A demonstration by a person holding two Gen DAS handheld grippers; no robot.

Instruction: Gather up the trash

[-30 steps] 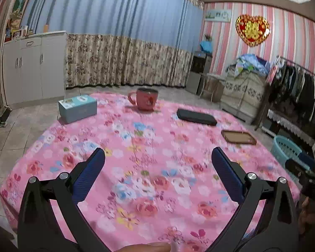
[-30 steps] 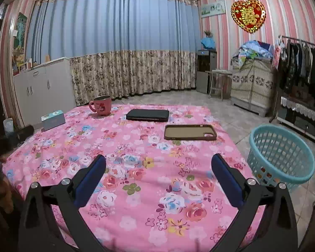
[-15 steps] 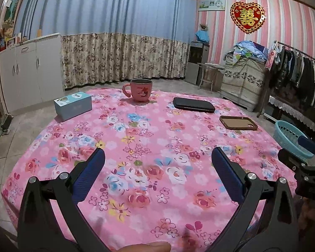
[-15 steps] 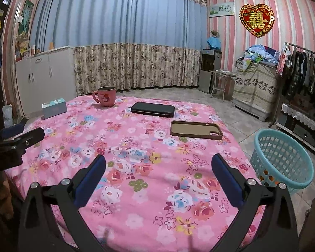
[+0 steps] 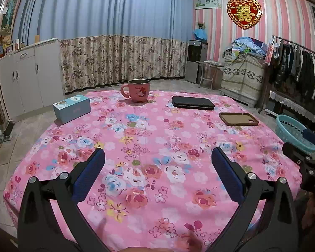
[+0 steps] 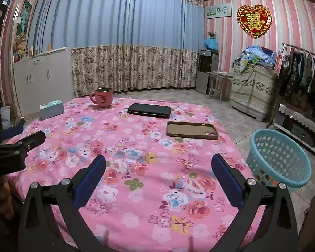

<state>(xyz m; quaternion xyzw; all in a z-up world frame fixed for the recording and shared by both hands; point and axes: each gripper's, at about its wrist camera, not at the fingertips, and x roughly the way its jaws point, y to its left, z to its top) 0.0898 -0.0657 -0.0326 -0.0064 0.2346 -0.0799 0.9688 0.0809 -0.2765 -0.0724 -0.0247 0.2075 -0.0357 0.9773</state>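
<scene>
Both jaws are spread wide, nothing held by left gripper [image 5: 157,163] or right gripper [image 6: 158,164]. Ahead lies a light, stiff brown phone case [image 6: 192,130], best pinched across its rim; teal basket [image 6: 279,159] right.

Pink floral cloth [image 5: 157,147] covers the surface; a pink mug [image 5: 139,90]; a light blue box [image 5: 71,108]; a black case [image 5: 192,103]; a brown phone cover [image 6: 192,130]; a teal basket [image 6: 279,157]; blue-padded black claws.

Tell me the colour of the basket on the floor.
Light teal, a plastic lattice basket; clearest in the right wrist view.
</scene>
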